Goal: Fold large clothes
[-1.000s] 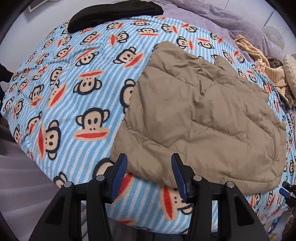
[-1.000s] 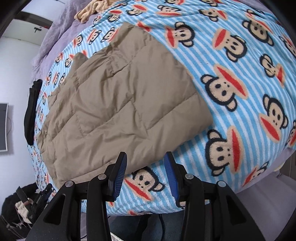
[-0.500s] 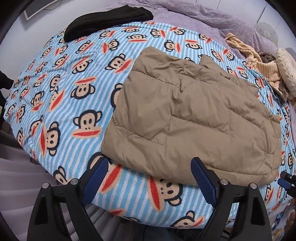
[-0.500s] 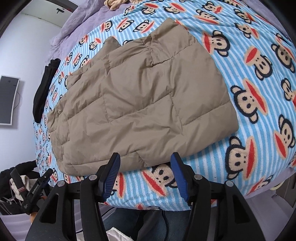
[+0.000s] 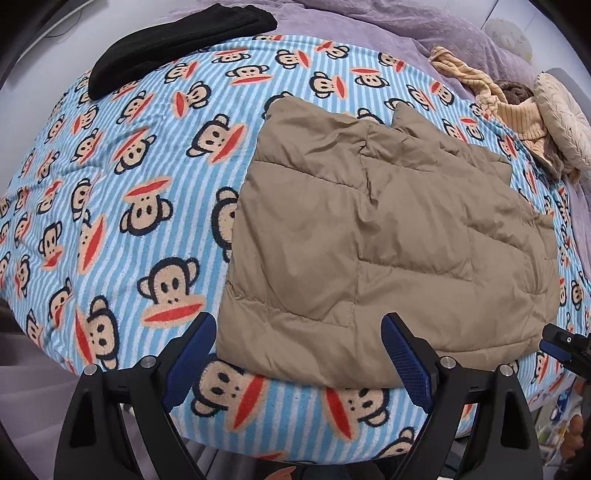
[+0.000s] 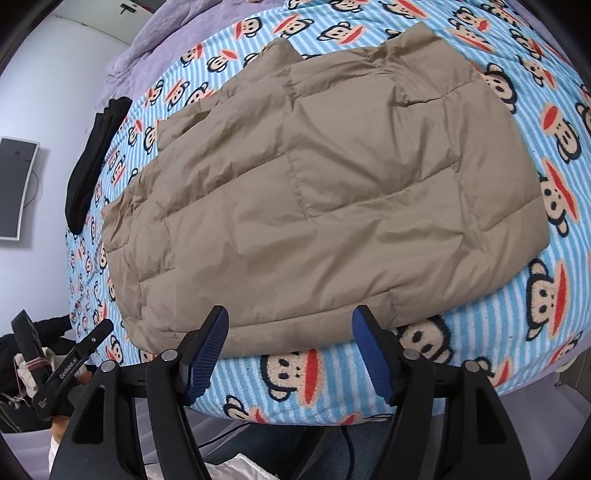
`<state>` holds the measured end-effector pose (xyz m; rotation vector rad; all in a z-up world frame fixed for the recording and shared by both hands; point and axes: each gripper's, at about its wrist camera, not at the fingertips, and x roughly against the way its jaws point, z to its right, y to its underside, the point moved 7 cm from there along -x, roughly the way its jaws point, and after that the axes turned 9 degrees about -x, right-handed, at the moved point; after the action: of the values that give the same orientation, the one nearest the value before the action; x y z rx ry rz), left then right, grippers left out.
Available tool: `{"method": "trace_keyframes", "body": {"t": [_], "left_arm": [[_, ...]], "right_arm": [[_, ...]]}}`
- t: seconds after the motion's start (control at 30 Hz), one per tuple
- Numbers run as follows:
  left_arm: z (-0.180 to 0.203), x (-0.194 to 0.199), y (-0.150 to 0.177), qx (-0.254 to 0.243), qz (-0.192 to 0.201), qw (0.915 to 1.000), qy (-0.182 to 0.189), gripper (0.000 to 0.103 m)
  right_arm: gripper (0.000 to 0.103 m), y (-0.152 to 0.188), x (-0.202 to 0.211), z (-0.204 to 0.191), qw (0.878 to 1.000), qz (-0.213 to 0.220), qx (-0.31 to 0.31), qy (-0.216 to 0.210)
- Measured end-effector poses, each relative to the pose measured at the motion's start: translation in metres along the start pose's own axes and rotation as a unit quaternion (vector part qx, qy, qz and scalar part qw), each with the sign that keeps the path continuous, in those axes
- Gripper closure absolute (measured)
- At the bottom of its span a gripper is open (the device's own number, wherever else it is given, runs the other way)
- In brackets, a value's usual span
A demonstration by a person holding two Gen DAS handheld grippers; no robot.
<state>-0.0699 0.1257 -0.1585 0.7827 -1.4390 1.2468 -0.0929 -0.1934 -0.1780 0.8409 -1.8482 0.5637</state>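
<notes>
A tan quilted puffer jacket point(image 5: 388, 236) lies folded flat on a blue striped monkey-print blanket point(image 5: 122, 206); it fills the middle of the right wrist view as the same jacket point(image 6: 325, 199). My left gripper point(image 5: 299, 350) stands open just short of the jacket's near left corner, nothing between its blue pads. My right gripper point(image 6: 291, 347) is also open, poised at the jacket's near edge without touching it. The other gripper's tip point(image 5: 561, 345) shows at the right edge of the left wrist view, and again as the left gripper point(image 6: 70, 369) at lower left of the right wrist view.
A folded black garment point(image 5: 177, 33) lies at the blanket's far left. A purple blanket point(image 5: 406, 26) covers the far side. Yellow-beige knitwear point(image 5: 495, 99) and a round cream cushion point(image 5: 561, 118) sit far right. The bed's near edge drops off below the grippers.
Both grippers have opened wider. Both have come closer to the jacket's near edge, and the right one has shifted left along it. The jacket has not moved.
</notes>
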Motion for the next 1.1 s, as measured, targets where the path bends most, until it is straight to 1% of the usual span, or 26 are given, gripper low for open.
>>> {"method": "trace_keyframes", "body": {"t": [0.17, 0.2, 0.23, 0.37, 0.53, 0.63, 0.77, 0.83, 0.93, 1.0, 1.1], "left_arm": [[-0.007, -0.012, -0.002, -0.013, -0.015, 0.9997, 0.01, 0.011], [-0.008, -0.014, -0.003, -0.016, -0.017, 0.9997, 0.01, 0.011], [-0.009, -0.015, -0.003, -0.019, -0.018, 0.9996, 0.011, 0.011], [-0.015, -0.02, -0.008, -0.031, -0.017, 0.9993, 0.015, 0.011], [-0.03, -0.027, -0.018, -0.033, -0.013, 0.9992, 0.019, 0.012], [-0.037, -0.032, -0.023, -0.035, -0.016, 0.9985, 0.038, 0.012], [-0.045, -0.041, -0.028, -0.034, -0.021, 0.9975, 0.058, 0.012], [-0.048, -0.047, -0.031, -0.029, -0.025, 0.9971, 0.065, 0.012], [-0.048, -0.048, -0.04, -0.022, -0.015, 0.9964, 0.08, 0.011], [-0.048, -0.049, -0.048, -0.021, -0.003, 0.996, 0.087, 0.012], [-0.052, -0.056, -0.062, -0.015, 0.009, 0.9978, 0.064, 0.011]], "right_arm": [[0.03, 0.009, -0.011, -0.017, 1.0, -0.003, -0.004, 0.004], [0.026, 0.011, -0.012, -0.021, 1.0, -0.002, -0.002, 0.002], [0.019, 0.012, -0.013, -0.024, 1.0, -0.002, 0.001, 0.0], [0.019, 0.016, -0.016, -0.042, 1.0, 0.008, 0.02, 0.003], [0.018, 0.018, -0.022, -0.065, 0.999, 0.022, 0.036, 0.002], [0.017, 0.019, -0.024, -0.081, 0.998, 0.044, 0.05, 0.003], [0.017, 0.019, -0.029, -0.096, 0.997, 0.053, 0.059, 0.009], [0.017, 0.019, -0.033, -0.1, 0.997, 0.045, 0.058, 0.009], [0.017, 0.019, -0.046, -0.102, 0.998, 0.0, 0.055, 0.017], [0.017, 0.016, -0.049, -0.102, 0.998, -0.001, 0.056, 0.02], [0.017, 0.007, -0.051, -0.103, 0.998, 0.006, 0.063, 0.028]]}}
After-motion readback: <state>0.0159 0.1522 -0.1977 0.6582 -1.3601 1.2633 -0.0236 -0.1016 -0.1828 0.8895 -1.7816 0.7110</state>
